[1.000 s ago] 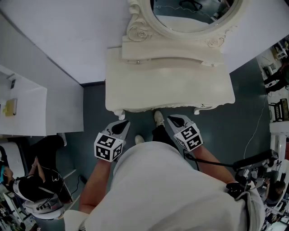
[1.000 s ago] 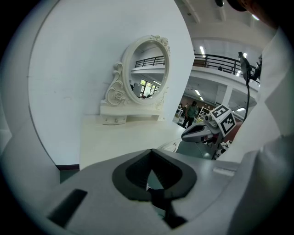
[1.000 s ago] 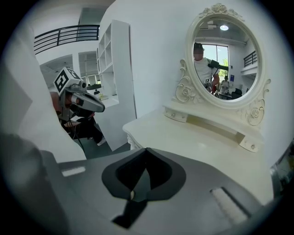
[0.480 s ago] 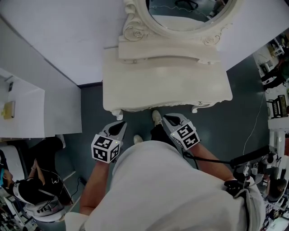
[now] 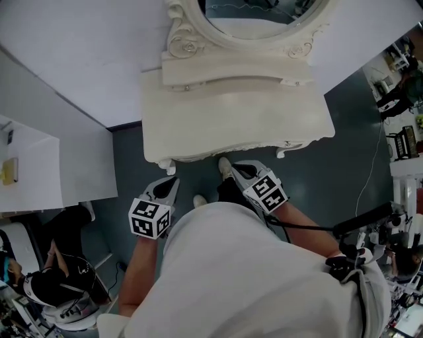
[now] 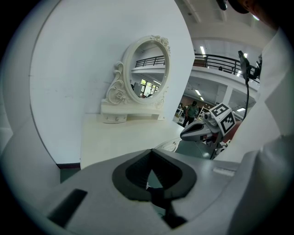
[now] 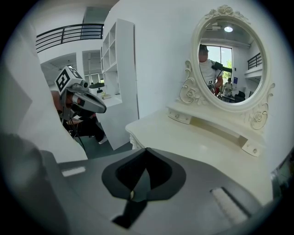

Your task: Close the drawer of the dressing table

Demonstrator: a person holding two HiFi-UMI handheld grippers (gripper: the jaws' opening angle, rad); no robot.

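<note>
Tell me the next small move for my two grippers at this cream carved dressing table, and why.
Probably dip the right gripper below the cream carved dressing table's front edge to look at the drawer front. In the head view no drawer juts past that edge, and both it and the left gripper are shut, empty and short of the table.

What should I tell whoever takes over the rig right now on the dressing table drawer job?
Left gripper: shut, empty, held just short of the dressing table, apart from it.
Right gripper: shut, empty, near the table's front edge, apart from it.
Table: against the wall, mirror at its back.
Done: from above, no drawer sticks out past the tabletop, so it looks closed; the front face is hidden.
Left: check the front and push in any gap.
</note>
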